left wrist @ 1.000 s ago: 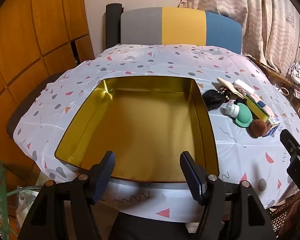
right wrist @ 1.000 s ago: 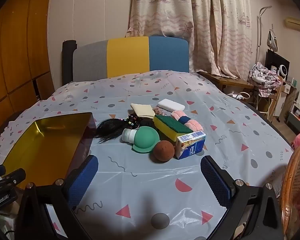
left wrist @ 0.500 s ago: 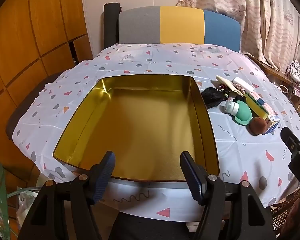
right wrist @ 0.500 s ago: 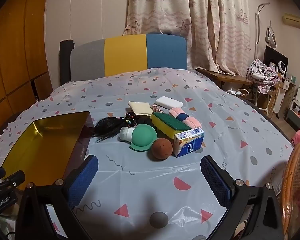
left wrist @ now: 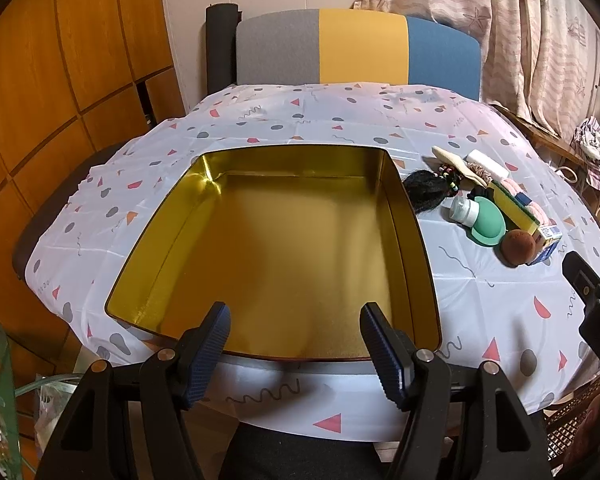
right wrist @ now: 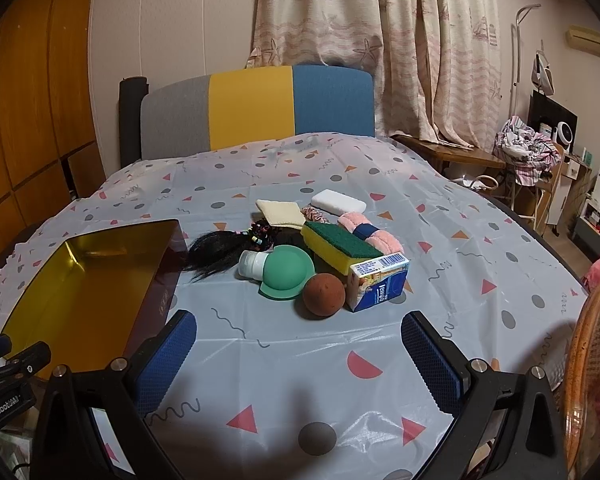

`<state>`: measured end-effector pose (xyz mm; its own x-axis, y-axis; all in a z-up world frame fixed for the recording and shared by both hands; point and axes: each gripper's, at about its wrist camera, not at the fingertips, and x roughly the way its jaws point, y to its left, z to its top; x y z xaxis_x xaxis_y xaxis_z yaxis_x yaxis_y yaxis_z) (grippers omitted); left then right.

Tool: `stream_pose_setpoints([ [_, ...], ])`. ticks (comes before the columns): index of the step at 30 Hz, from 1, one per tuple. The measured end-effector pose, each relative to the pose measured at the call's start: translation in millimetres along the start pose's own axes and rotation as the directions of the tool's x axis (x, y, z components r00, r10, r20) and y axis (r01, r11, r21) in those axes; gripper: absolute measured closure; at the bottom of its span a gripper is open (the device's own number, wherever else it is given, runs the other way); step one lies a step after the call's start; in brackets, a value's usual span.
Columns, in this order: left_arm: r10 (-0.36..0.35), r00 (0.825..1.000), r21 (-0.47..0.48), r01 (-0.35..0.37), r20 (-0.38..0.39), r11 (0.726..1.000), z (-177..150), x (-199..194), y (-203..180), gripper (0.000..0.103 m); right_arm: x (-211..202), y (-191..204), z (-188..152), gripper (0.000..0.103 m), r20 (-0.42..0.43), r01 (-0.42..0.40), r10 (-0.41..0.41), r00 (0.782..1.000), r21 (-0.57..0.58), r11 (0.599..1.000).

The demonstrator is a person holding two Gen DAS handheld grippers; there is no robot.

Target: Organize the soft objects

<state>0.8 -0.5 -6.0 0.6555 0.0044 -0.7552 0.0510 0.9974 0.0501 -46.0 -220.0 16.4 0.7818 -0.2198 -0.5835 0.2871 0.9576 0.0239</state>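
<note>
Round table (right wrist: 480, 248) under a white plastic cloth printed with grey dots, pink and orange triangles and squiggles; behind it a chair back (right wrist: 256, 108) in grey, yellow and blue, then patterned curtains (right wrist: 380, 20). On the left part of the table, a shallow tin (left wrist: 420, 240), gold inside, nothing in it. Just right of the tin, a tight cluster of small things: black hairpiece (right wrist: 216, 248) with coloured beads nearest the tin, white-capped green squeeze bottle (right wrist: 286, 268), brown ball (right wrist: 324, 294) touching a blue-and-white carton (right wrist: 380, 284), yellow sponge (right wrist: 342, 248) with green scouring top, pink fluffy band (right wrist: 374, 236), cream cloth (right wrist: 280, 212), white block (right wrist: 338, 202) farthest back. Left gripper (left wrist: 294, 346) poised over the near rim of the tin, jaws apart, nothing between. Right gripper (right wrist: 298, 360) hovering above bare cloth short of the cluster, jaws spread wide, holding nothing.
</note>
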Motion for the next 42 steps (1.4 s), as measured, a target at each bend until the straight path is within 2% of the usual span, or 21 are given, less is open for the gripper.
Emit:
stream_pose_setpoints([
  [36, -0.013, 1.000, 0.020, 0.013, -0.017, 1.000, -1.7, 2.0, -5.0, 0.035, 6.8, -4.1, -9.1, 0.000, -0.022, 0.002, -0.002, 1.000, -0.006, 1.000],
  [39, -0.029, 0.999, 0.027, 0.030, -0.016, 0.999, -1.0, 0.5, -6.6, 0.035, 8.2, -5.1, -10.1, 0.000, -0.026, 0.005, -0.006, 1.000, -0.011, 1.000],
  [42, -0.077, 0.997, 0.027, 0.078, -0.020, 0.997, -0.2, 0.0, -8.8, 0.035, 15.6, -11.0, -10.6, 0.000, -0.050, 0.008, -0.009, 0.999, -0.007, 1.000],
])
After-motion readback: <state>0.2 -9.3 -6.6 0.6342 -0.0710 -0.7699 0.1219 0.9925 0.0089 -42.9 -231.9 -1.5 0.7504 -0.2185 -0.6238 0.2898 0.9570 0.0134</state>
